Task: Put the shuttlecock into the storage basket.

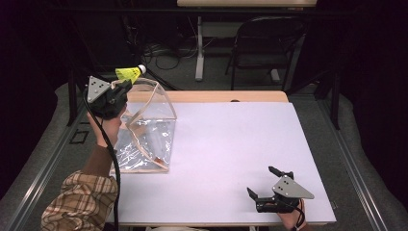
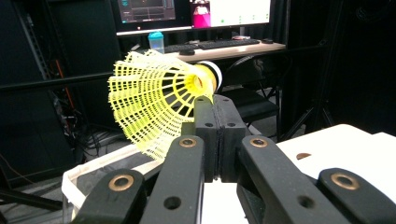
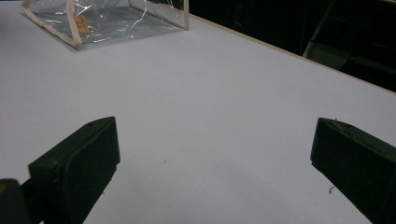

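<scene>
The left gripper (image 1: 126, 83) is raised above the far left part of the white table (image 1: 231, 144), over the open top of the clear plastic bag (image 1: 146, 127). Its jaws are pressed together and pinch a yellow shuttlecock (image 1: 131, 73) at the thin edge of its skirt. In the left gripper view the shuttlecock (image 2: 159, 100) lies on its side just above the closed jaws, with its white cork tip pointing to the right and the open yellow net skirt to the left. The bag stands on the table at the left side, with beige trim along its edges; its mouth is open upward, below the shuttlecock.

The right gripper (image 1: 263, 183) rests low at the near right corner of the table, well apart from the bag. Its jaws stand wide and nothing is between them; in the right gripper view there is bare white table between them, and the bag (image 3: 107, 18) lies far off at the top left.
</scene>
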Action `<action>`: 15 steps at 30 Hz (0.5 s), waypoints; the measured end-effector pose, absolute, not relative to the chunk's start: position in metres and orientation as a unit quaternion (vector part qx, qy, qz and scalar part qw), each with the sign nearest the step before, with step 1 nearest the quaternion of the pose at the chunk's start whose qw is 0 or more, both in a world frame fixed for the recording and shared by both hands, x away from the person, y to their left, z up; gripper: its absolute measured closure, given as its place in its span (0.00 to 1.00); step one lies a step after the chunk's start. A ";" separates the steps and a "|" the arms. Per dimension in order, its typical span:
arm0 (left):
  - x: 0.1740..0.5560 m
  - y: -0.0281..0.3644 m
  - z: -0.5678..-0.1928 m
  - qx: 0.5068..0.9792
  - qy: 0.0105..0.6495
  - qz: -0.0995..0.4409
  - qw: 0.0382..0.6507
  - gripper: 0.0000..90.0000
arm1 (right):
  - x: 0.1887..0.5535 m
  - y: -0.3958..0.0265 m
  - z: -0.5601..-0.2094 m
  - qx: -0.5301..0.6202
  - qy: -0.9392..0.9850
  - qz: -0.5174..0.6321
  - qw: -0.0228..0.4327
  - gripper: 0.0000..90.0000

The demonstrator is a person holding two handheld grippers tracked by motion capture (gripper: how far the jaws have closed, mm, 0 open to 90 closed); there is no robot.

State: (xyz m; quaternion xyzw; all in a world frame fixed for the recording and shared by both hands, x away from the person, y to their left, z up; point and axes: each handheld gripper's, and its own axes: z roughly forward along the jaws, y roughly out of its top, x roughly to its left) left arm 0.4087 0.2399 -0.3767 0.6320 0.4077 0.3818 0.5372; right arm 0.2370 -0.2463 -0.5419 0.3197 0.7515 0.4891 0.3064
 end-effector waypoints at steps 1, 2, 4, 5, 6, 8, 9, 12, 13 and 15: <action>0.409 0.240 -0.377 0.632 0.408 0.381 0.537 1.00 | 0.237 -0.246 -0.542 0.320 0.751 0.489 0.306 0.01; 0.409 0.240 -0.378 0.632 0.409 0.380 0.538 1.00 | 0.237 -0.246 -0.542 0.320 0.751 0.490 0.306 0.01; 0.409 0.241 -0.378 0.631 0.410 0.380 0.538 1.00 | 0.237 -0.246 -0.542 0.320 0.751 0.489 0.306 0.01; 0.409 0.241 -0.378 0.631 0.410 0.380 0.538 1.00 | 0.237 -0.246 -0.542 0.320 0.752 0.489 0.306 0.01; 0.409 0.241 -0.378 0.632 0.410 0.380 0.537 1.00 | 0.237 -0.246 -0.542 0.320 0.752 0.489 0.306 0.01; 0.408 0.241 -0.379 0.633 0.409 0.380 0.536 1.00 | 0.237 -0.246 -0.542 0.320 0.752 0.489 0.307 0.01; 0.408 0.241 -0.380 0.633 0.409 0.380 0.536 1.00 | 0.237 -0.246 -0.542 0.320 0.752 0.489 0.306 0.01; 0.409 0.241 -0.382 0.632 0.411 0.378 0.537 1.00 | 0.237 -0.246 -0.542 0.320 0.752 0.489 0.306 0.01; 0.410 0.241 -0.382 0.633 0.412 0.376 0.537 1.00 | 0.237 -0.246 -0.542 0.320 0.752 0.489 0.306 0.01; 0.410 0.240 -0.384 0.634 0.413 0.376 0.535 1.00 | 0.237 -0.246 -0.542 0.320 0.752 0.489 0.306 0.01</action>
